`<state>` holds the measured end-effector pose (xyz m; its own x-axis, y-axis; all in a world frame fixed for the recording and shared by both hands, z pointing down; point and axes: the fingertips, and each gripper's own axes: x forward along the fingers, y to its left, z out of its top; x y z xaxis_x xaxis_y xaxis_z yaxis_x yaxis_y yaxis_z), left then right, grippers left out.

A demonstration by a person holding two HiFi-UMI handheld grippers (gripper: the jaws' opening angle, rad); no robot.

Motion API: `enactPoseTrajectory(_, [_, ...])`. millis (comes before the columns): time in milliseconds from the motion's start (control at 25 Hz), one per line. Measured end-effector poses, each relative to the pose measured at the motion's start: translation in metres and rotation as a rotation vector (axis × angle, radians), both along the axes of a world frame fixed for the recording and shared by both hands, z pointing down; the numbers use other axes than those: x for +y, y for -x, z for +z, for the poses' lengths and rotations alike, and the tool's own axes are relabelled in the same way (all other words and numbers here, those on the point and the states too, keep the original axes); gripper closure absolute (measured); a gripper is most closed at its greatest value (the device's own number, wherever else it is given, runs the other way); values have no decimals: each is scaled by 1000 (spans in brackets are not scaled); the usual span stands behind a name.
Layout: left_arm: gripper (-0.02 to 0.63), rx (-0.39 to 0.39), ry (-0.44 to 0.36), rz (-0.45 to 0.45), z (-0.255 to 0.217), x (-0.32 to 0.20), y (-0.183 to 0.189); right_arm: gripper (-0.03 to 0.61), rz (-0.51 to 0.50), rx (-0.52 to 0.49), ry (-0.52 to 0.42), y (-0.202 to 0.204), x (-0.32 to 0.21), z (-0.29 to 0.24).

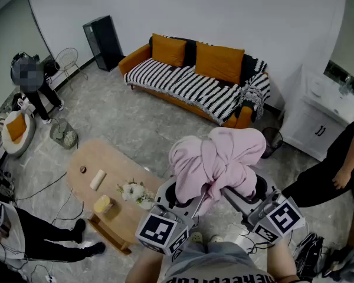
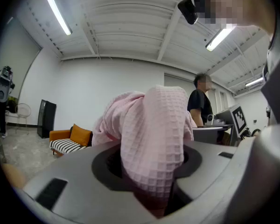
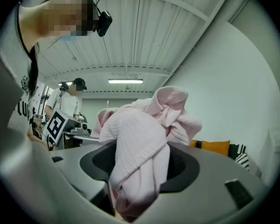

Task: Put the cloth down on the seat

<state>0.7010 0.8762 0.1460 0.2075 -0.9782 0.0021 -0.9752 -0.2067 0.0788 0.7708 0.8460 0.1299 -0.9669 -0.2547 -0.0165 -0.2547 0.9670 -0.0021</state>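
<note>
Cloth (image 1: 215, 161) bunched, held high, well apart from sofa seat (image 1: 183, 81). Left gripper (image 2: 151, 190) fingers and right gripper (image 3: 130, 195) fingers each clamp one fold. Risks: loose folds slip mid-carry; early release drops bundle on floor (image 1: 135, 122), short of target.

Ceiling tube lights (image 2: 57, 11) are flooding the room evenly, throwing only soft shadows. Fisheye lenses are bending straight lines and blackening the corners in both gripper views, where the closest foreground is blurring.
</note>
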Motion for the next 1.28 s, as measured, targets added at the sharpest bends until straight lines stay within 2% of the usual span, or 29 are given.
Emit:
enactPoseTrajectory(720, [396,11,-1,14,0,5,2,301,-8,23,7,2,5,1])
enactPoseTrajectory(1280, [397,17,-48,110,7,-12,18,310,39,-20,-1,11,-7,7])
